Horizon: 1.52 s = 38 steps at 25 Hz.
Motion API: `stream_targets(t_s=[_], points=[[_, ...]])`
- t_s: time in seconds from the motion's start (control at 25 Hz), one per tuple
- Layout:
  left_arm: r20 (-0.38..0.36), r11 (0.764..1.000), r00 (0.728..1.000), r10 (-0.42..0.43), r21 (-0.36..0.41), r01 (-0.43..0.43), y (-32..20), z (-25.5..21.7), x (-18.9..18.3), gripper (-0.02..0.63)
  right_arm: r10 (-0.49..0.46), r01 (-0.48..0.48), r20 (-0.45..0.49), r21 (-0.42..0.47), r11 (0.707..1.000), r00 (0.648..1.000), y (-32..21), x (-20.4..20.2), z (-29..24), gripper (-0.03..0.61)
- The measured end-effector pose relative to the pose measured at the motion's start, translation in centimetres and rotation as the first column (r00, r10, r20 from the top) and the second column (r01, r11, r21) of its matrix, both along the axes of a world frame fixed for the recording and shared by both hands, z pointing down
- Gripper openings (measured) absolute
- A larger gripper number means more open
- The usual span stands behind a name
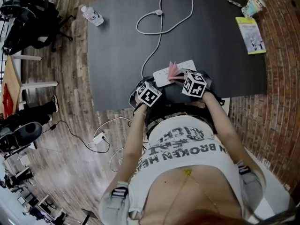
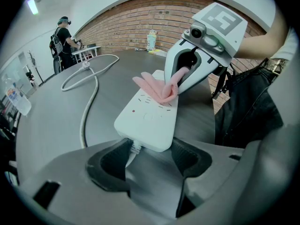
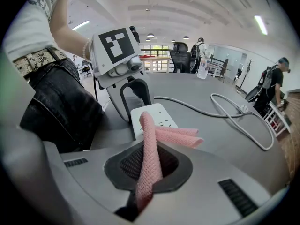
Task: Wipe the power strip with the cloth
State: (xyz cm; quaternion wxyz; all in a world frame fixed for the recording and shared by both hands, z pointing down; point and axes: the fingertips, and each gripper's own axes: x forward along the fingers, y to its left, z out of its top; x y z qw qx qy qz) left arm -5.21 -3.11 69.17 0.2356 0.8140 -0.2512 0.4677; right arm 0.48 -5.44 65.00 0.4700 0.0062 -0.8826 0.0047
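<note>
A white rectangular power strip [image 2: 147,118] lies flat on a dark grey table [image 1: 211,46], its cord end lodged between the jaws of the left gripper [image 2: 150,149], which stand apart and press on its sides. The right gripper [image 3: 147,165] faces it from the strip's other end, jaws closed on a pink waffle-weave cloth [image 3: 150,158]. The cloth rises out of those jaws and folds forward, its two loose ends resting on the strip's socket face just ahead of them.

The cloth's pinched end is lost inside the right jaws. In the left gripper view, the cloth and the right gripper's body cover the strip's far end. In the head view, the marker cubes and the person's forearms cover both sets of jaws.

The strip's white cord [image 1: 161,27] leaves beside the left jaws and runs away from them in a wide loop over the tabletop. Well beyond both jaws, a clear plastic bottle [image 1: 92,15] lies at one far corner of the table. A yellow-green leaflet [image 1: 250,35] lies at the other, beside a small patterned object too small to identify. A brick wall [image 2: 140,20] and a standing person with a backpack [image 2: 63,36] fill the background.
</note>
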Motion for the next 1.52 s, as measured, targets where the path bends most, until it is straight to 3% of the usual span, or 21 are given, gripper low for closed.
stream_targets(t_s=[0.76, 1.52], points=[[0.001, 1.000, 1.000, 0.000, 0.001, 0.000, -0.1, 0.0, 0.1, 0.267, 0.059, -0.058, -0.026, 0.013, 0.998, 0.998, -1.3, 3.5, 0.1, 0.017], [0.001, 1.000, 1.000, 0.000, 0.001, 0.000, -0.1, 0.0, 0.0, 0.267, 0.202, -0.202, -0.045, 0.005, 0.979, 0.978, -3.1, 8.4, 0.0, 0.017]])
